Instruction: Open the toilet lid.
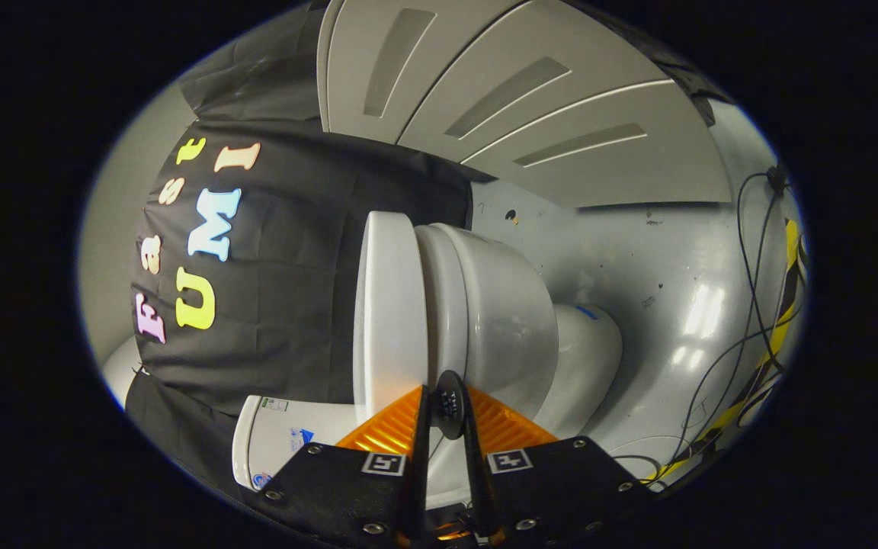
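Gripper (443, 396) jaws nearly together, pinching front edge of toilet lid (389, 313), it seems; thin grip risking slipping, lid dropping onto bowl (500, 313).

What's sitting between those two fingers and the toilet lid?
Nothing, going by the gripper view: the fingers, close together, reach right up to the toilet lid's near edge, beside the seat.
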A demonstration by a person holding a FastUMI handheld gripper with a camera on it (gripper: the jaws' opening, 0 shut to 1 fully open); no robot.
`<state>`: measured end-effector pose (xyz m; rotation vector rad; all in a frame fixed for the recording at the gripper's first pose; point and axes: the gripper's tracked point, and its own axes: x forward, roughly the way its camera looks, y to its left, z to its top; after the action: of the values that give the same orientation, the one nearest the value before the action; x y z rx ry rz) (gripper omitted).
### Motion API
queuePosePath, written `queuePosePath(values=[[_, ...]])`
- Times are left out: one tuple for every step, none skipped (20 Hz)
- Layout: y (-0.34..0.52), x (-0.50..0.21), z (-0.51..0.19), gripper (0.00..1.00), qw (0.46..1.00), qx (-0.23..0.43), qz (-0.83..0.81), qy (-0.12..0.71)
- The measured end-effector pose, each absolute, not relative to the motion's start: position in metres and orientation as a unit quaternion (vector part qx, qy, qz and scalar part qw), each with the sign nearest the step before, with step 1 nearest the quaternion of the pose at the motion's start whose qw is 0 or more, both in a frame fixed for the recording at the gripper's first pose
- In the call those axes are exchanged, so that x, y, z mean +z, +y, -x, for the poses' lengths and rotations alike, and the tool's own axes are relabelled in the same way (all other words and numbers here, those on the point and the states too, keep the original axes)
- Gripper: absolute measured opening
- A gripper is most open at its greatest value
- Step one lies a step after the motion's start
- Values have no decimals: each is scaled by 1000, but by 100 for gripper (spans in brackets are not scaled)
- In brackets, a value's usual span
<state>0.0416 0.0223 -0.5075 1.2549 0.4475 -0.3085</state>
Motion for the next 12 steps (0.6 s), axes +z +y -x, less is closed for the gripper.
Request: queuePosePath(values=[[21,-505,-42,16,775,-141,-581,203],[23,-504,-43,14,775,-139,-585,197],[22,-501,-42,8,771,-138,-592,191],[24,-501,-43,5,771,-141,-592,188],[23,-499,-42,0,776,-143,-584,191],[23,-498,-42,0,781,-146,-575,196],[24,-499,-41,0,784,-147,-568,201],[25,-498,-40,0,786,-147,-565,204],[26,-497,-40,0,787,-147,-562,206],[26,-496,-39,0,791,-147,-557,208],[27,-494,-40,0,797,-146,-547,210],[27,-492,-40,0,803,-146,-537,213]])
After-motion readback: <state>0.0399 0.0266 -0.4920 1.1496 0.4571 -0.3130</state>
